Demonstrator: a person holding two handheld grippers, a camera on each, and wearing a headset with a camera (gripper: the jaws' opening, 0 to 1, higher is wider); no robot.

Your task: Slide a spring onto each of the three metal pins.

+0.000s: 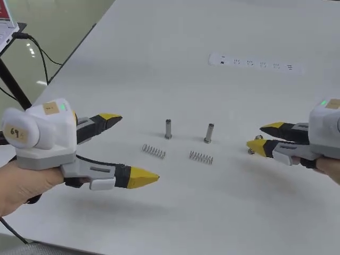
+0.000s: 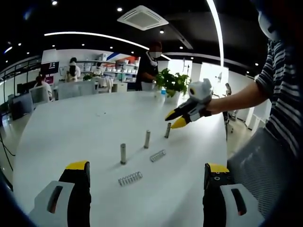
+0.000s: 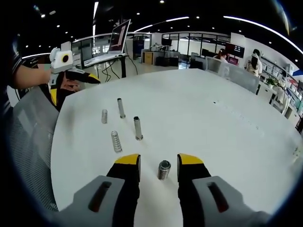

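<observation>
Jaws gape on my left gripper (image 2: 147, 166) and right gripper (image 1: 259, 137); one pin (image 3: 164, 169) looks sprung, while two bare pins (image 1: 168, 128) (image 1: 209, 133) and two springs (image 1: 153, 151) (image 1: 201, 157) beside it are left.

Smooth matt table (image 1: 175, 212), dull grey metal pins (image 1: 168, 129), bright wire springs (image 1: 153, 151), left gripper (image 1: 139, 147) in smooth white plastic

Third pin: the short grey metal pin (image 1: 258, 138), right of centre in the head view, is mostly covered by the yellow tips of the white right gripper (image 1: 255, 136); whether a coil sits on it cannot be told there.
Right gripper: its body runs off the right edge.
Left hand: the person's left hand (image 1: 21, 183) is cut by the lower left edge.
Power strip: the long white power strip (image 1: 255, 62), upper right, has markings too small to read.
</observation>
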